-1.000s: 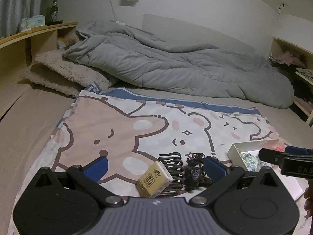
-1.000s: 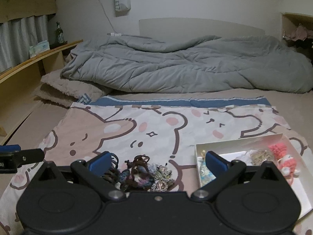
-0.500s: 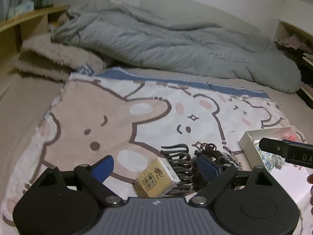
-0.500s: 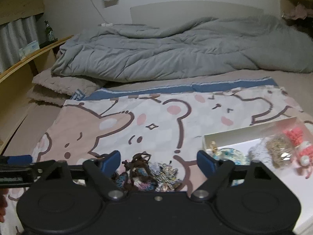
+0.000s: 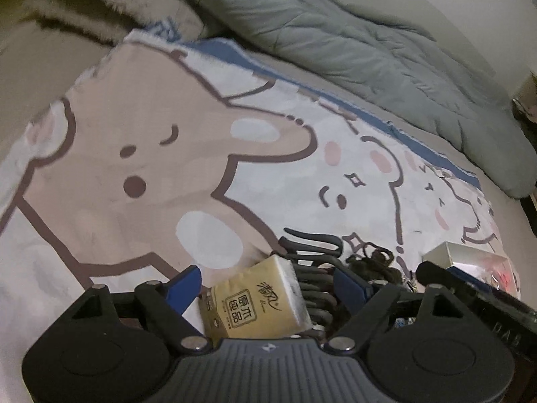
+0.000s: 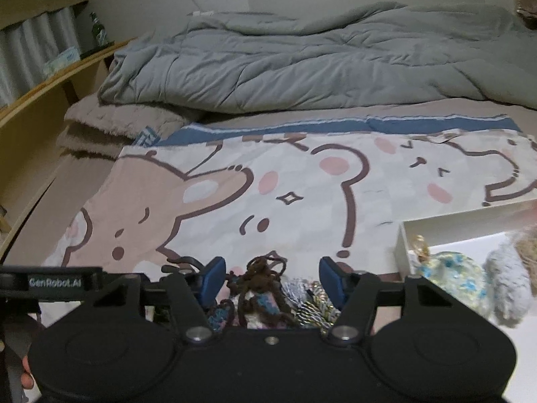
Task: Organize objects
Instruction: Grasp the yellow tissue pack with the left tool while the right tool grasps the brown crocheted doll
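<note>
My left gripper (image 5: 268,285) hangs low over the cartoon bear blanket (image 5: 167,154), its jaws closing. A yellow tissue pack (image 5: 258,299) and a black claw hair clip (image 5: 312,268) lie between its blue fingers, and the pads show no press on either. My right gripper (image 6: 272,278) is closing around a pile of hair ties (image 6: 265,288) with a brown knotted one on top; a gap still shows at the left pad. To the right, a white box (image 6: 436,225) holds a blue floral scrunchie (image 6: 449,268) and a fluffy grey one (image 6: 506,278).
A rumpled grey duvet (image 6: 302,63) fills the far side of the bed, with a fluffy beige pillow (image 6: 110,124) at its left. A wooden shelf (image 6: 50,90) with a green bottle (image 6: 97,30) runs along the left. The left gripper's bar (image 6: 50,282) crosses the right wrist view.
Both grippers have dropped closer to the blanket and their jaws have narrowed around the items. The left wrist view has rolled, so the bed now looks tilted.
</note>
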`<state>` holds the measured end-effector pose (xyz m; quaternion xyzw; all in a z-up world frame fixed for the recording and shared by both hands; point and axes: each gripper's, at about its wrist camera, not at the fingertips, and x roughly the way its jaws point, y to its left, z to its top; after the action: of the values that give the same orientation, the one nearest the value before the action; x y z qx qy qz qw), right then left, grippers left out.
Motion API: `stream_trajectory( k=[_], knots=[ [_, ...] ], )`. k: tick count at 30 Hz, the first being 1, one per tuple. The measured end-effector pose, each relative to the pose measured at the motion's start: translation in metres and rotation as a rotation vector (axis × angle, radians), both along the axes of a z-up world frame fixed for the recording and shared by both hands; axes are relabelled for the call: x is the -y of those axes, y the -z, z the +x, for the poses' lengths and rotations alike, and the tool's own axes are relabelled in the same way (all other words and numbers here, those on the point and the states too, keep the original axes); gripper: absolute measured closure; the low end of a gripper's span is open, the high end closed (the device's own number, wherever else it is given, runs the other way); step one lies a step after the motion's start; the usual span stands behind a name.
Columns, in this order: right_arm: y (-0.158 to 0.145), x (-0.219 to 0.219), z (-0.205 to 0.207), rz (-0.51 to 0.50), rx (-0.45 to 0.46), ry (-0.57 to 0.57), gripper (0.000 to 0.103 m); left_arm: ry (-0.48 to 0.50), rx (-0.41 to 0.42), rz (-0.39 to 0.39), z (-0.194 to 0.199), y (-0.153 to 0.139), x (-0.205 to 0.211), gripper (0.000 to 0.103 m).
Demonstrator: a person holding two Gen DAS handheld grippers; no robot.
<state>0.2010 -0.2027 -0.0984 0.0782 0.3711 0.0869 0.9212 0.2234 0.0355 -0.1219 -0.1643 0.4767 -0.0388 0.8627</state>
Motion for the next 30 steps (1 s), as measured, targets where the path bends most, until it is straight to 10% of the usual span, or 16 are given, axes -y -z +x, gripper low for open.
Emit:
stream_trajectory(
  k=[16, 21, 30],
  knots=[
    [0.041, -0.025, 0.017, -0.115, -0.114, -0.115, 0.042, 0.062, -0.1, 0.023, 0.012, 0.023, 0.001, 0.038],
    [0.041, -0.033, 0.015, -0.126, -0.144, -0.17, 0.067, 0.085, -0.095, 0.018, 0.008, 0.017, -0.001, 0.057],
    [0.024, -0.035, 0.0, -0.151, -0.119, -0.182, 0.075, 0.104, -0.04, 0.032, -0.009, -0.005, -0.007, 0.069]
  ],
)
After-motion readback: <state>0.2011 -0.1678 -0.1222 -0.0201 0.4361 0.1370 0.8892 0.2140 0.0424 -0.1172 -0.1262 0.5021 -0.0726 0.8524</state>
